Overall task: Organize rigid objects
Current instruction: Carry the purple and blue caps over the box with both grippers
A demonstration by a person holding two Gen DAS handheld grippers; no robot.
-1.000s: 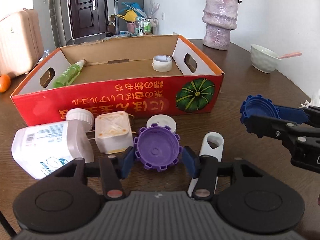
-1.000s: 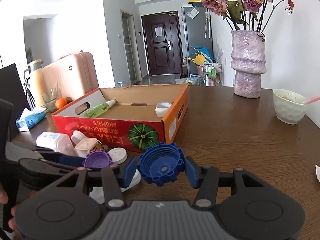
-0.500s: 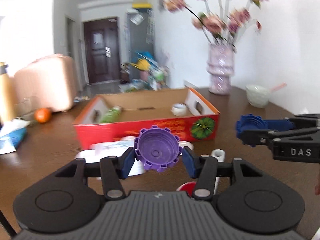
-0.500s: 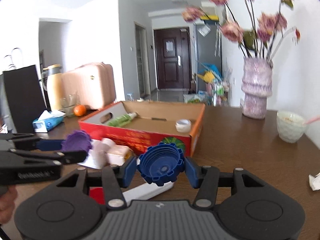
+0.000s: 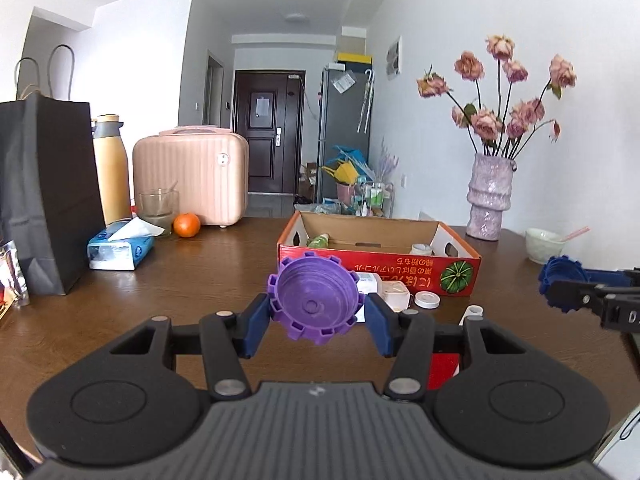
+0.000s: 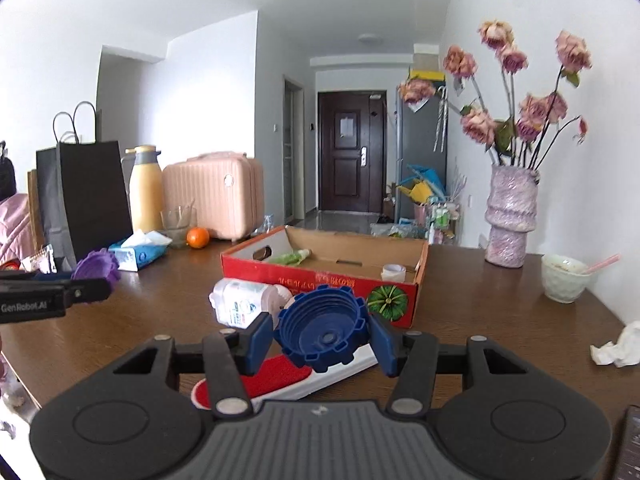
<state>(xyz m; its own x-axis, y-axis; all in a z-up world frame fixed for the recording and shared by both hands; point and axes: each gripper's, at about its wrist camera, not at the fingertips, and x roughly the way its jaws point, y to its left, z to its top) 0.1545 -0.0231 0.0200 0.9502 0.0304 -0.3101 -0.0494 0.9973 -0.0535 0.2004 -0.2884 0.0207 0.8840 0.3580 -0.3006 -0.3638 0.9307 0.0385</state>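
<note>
left gripper (image 5: 318, 316) pinching notched purple cap (image 5: 317, 303), right gripper (image 6: 322, 338) pinching ribbed blue cap (image 6: 320, 326)

"GenRobot.AI" on left tongs (image 6: 92, 280) (white lettering); Japanese print on red box (image 6: 320, 280), illegible.

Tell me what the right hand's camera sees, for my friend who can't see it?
The right gripper holds a blue toothed cap above a wooden table. Behind it sit a red cardboard box, a white bottle and a vase of pink roses.
</note>
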